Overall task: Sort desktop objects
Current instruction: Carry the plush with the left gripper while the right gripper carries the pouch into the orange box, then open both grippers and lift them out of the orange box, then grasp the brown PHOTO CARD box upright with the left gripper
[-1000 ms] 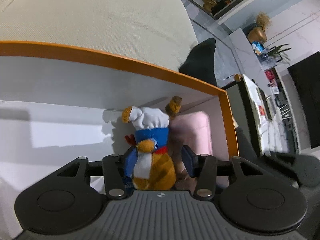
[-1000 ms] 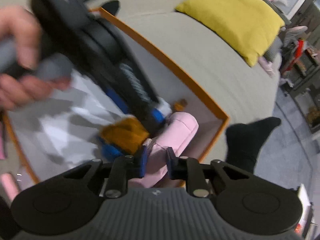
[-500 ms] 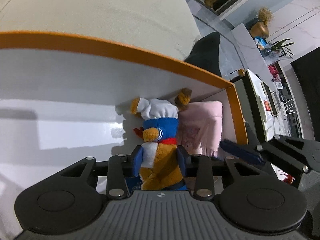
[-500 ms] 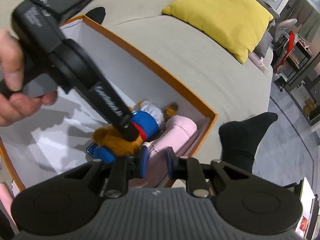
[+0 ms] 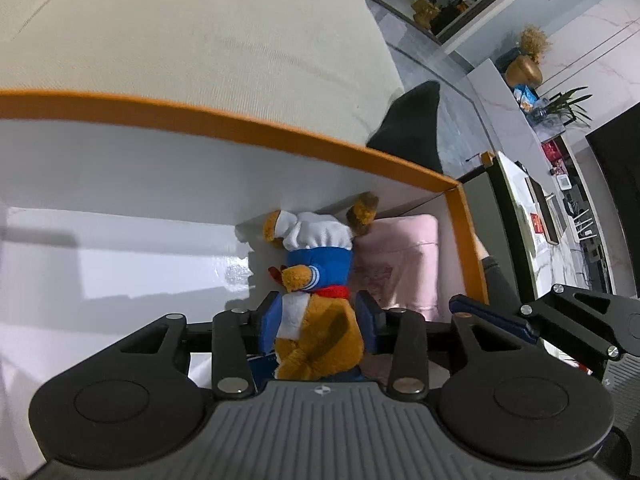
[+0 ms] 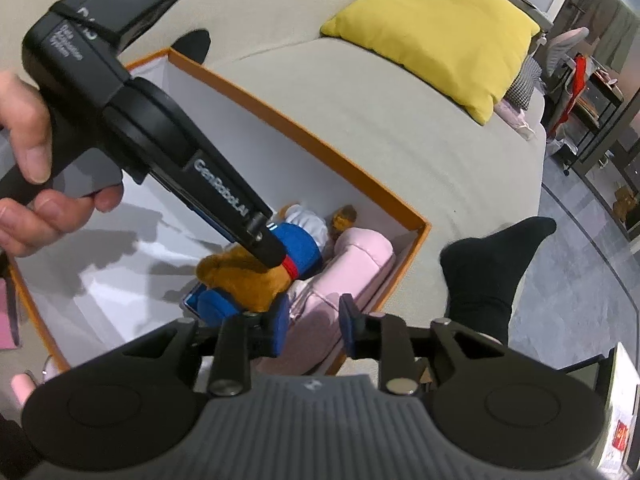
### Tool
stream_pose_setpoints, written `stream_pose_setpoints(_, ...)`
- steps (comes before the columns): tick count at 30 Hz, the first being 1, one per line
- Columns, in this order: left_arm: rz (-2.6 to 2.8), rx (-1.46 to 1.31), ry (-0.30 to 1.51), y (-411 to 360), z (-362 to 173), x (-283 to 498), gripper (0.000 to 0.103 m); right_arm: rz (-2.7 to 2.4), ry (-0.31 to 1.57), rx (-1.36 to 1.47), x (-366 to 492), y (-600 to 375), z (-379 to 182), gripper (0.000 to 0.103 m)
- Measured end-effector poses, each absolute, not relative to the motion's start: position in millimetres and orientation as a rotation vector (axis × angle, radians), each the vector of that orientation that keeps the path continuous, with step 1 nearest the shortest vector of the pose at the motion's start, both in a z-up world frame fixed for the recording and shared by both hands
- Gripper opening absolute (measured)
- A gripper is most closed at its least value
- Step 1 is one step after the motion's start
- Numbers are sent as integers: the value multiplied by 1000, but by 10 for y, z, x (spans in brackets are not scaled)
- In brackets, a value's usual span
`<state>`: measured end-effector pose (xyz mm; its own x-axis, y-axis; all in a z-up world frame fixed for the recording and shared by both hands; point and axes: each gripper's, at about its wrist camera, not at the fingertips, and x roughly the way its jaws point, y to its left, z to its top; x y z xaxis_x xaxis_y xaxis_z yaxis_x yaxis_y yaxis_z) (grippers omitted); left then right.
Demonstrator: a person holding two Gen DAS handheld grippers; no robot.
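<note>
Left wrist view: left gripper [image 5: 318, 322] clamped on plush toy [image 5: 316, 280], lying inside orange-rimmed box [image 5: 256, 130], just ahead of the fingers, beside pink pouch [image 5: 404, 256]. Right gripper [image 6: 313, 325] parted, holding nothing. Two items boxed; release pending, remainder unseen.

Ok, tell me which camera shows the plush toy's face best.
The left wrist view: the plush toy faces that camera, with beak, white hat and red collar all clear between the left tool fingers. In the right wrist view the left tool covers its face, leaving its body and feet.
</note>
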<state>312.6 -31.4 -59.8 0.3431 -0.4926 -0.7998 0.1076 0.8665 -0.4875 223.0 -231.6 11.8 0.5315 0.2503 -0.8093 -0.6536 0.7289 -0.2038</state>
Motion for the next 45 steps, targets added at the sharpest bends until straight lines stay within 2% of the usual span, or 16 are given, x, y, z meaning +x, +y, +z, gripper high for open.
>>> stream_pose_setpoints(3, -403, -353, 1106, -290, -376, 2960, 46, 572, 830, -495, 2129, -2356, 208, 32)
stream_pose_setpoints(5, -407, -336, 1070, -274, -223, 2833, 46, 578, 811, -470, 2030, -2371, 261, 48)
stream_pose_setpoints(6, -410, -322, 1045, -269, -132, 2747, 46, 572, 806, -465, 1991, -2367, 276, 50)
stream_pose_setpoints(13, -396, -218, 893, -196, 368, 2125, 47, 546, 737, -394, 1685, -2351, 317, 51)
stream_pose_setpoints(16, -369, -169, 831, -78, 538, 1829, 48, 551, 669, -342, 1494, -2360, 346, 59)
stream_pose_setpoints(21, -265, -80, 781, 224, 701, 1362, 48, 629, 575, -225, 1195, -2348, 377, 61)
stream_pose_setpoints(23, -239, -48, 809, 327, 685, 1229, 48, 679, 576, -156, 1110, -2328, 361, 69)
stream_pose_setpoints(29, -60, 92, 937, 512, 307, 936, 48, 802, 685, -74, 908, -2126, 135, 69)
stream_pose_setpoints(33, 26, 22, 995, 706, 41, 857, 48, 864, 806, -68, 831, -1835, -91, 67)
stream_pose_setpoints(37, 51, -44, 993, 783, -137, 852, 53, 857, 859, -136, 851, -1551, -257, 58)
stream_pose_setpoints(45, 82, -50, 1056, 861, -546, 968, 53, 898, 959, -161, 871, -1339, -500, 58)
